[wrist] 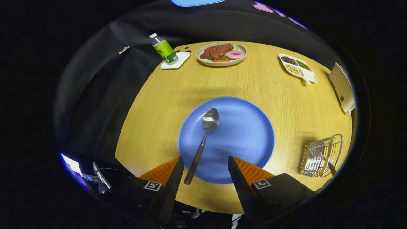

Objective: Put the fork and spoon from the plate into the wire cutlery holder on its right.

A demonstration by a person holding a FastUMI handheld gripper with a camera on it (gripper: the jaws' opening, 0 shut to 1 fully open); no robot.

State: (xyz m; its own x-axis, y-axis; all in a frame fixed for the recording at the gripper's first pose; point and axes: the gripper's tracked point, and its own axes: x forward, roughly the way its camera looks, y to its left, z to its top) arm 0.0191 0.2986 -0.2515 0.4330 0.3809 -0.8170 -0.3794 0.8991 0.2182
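Blue plate (244, 133) w/ spoon (203, 140) betw wide-open tongs (205, 163); wire holder (321, 156) right, labels unreadable

Nothing here you can actually read, tbh. The bottle (164, 49) on the white coaster (176, 60) has a green label, but the print is way too small and blurry. Both fingers (173, 178) of the gripper (206, 170) carry a square black-and-white marker tag, pattern only, no letters or numbers.

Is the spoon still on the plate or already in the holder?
On the plate: spoon lies flat on blue plate, handle between the open claw fingers.
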